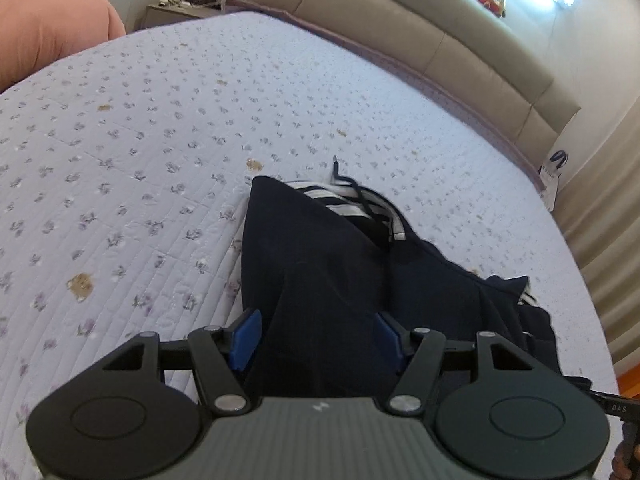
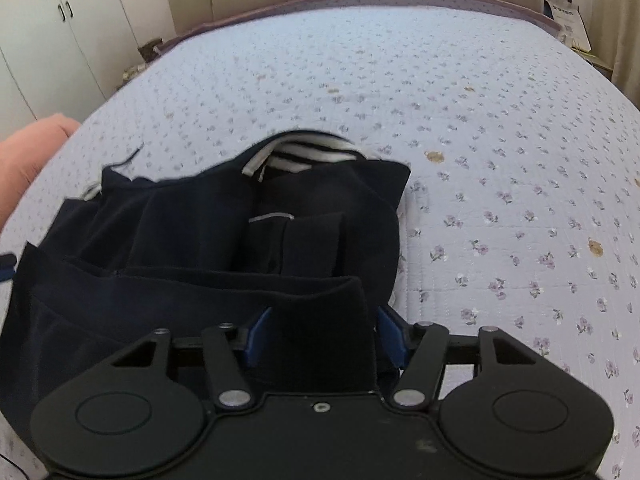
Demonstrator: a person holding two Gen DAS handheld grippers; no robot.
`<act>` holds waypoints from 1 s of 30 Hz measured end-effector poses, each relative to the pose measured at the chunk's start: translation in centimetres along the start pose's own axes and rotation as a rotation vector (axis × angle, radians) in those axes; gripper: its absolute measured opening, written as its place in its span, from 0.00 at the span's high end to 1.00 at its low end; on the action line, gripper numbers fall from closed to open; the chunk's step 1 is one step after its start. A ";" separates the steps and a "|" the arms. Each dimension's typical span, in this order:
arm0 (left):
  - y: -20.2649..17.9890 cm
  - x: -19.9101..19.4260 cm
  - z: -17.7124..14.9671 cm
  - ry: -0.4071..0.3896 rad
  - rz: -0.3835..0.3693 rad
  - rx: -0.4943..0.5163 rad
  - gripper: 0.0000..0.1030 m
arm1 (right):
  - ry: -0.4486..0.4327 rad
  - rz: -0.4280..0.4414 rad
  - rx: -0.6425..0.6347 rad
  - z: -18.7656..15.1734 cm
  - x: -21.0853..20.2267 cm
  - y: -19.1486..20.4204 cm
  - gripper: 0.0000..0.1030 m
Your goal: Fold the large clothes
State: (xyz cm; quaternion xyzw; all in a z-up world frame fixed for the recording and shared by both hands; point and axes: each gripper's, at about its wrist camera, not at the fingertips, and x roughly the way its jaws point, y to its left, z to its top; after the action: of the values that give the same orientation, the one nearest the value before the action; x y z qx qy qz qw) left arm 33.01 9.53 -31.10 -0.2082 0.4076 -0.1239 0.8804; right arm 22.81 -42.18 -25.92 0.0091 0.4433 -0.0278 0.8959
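A dark navy garment (image 1: pixel 332 264) with a black-and-white striped lining and a drawstring lies bunched on the bed. My left gripper (image 1: pixel 316 336) has its blue pads (image 1: pixel 246 338) wide apart, with a fold of the navy cloth draped between them. In the right wrist view the same garment (image 2: pixel 192 232) spreads to the left, striped collar at its far edge. My right gripper (image 2: pixel 320 336) also has its pads (image 2: pixel 390 334) wide apart, with a thick fold of cloth lying between them. Whether either grips the cloth is hidden.
The bed is covered by a pale lilac quilt with small flowers (image 1: pixel 160 140) (image 2: pixel 500 160). A beige padded headboard (image 1: pixel 420 28) runs along the far side. A pink cushion (image 1: pixel 44 28) sits at the left. A nightstand (image 1: pixel 176 8), white wardrobe (image 2: pixel 52 28) and paper bag (image 2: pixel 568 12) stand beyond the bed.
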 end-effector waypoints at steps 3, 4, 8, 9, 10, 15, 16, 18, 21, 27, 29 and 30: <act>-0.5 1.1 0.2 0.025 0.006 0.049 0.80 | -0.021 -0.032 -0.053 -0.3 0.1 1.0 0.64; -1.1 0.8 0.1 0.013 0.024 0.091 0.86 | -0.037 -0.032 -0.064 -0.4 -0.3 1.3 0.77; -2.7 -0.9 -0.8 -0.011 -0.019 0.201 0.90 | -0.080 -0.011 -0.097 -1.2 -2.3 2.3 0.81; -2.8 -0.9 -0.9 0.002 -0.036 0.212 0.90 | -0.076 -0.002 -0.108 -1.3 -2.4 2.6 0.81; -2.8 -0.5 -0.9 0.023 -0.046 0.217 0.90 | -0.069 0.000 -0.119 -1.4 -2.2 2.8 0.81; -1.4 2.3 -0.4 0.071 -0.090 0.149 0.74 | -0.018 0.005 -0.095 -0.9 0.3 2.4 0.76; -1.2 2.6 -0.3 0.068 -0.101 0.134 0.71 | -0.016 0.012 -0.077 -0.7 0.6 2.1 0.73; -1.0 2.8 -0.2 0.067 -0.121 0.124 0.52 | -0.009 0.023 -0.048 -0.5 1.0 1.8 0.72; -1.3 3.3 -0.3 0.078 -0.122 0.137 0.42 | -0.001 0.023 -0.047 -0.4 1.4 1.8 0.68; -2.4 2.2 -1.1 0.036 -0.058 0.245 0.94 | -0.077 -0.071 -0.162 -1.6 -0.9 4.0 0.87; -2.5 0.6 -0.9 -0.015 -0.076 0.230 0.94 | -0.124 -0.096 -0.190 -1.5 -2.7 4.8 0.88; -2.6 -0.2 -0.6 -0.036 -0.090 0.218 0.94 | -0.147 -0.099 -0.196 -1.2 -3.5 5.0 0.88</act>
State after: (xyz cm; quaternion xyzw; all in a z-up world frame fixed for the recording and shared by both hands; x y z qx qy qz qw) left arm 32.28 7.20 -30.12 -0.1316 0.3663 -0.2032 0.8985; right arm 19.99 -37.00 -23.90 -0.1025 0.3769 -0.0292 0.9201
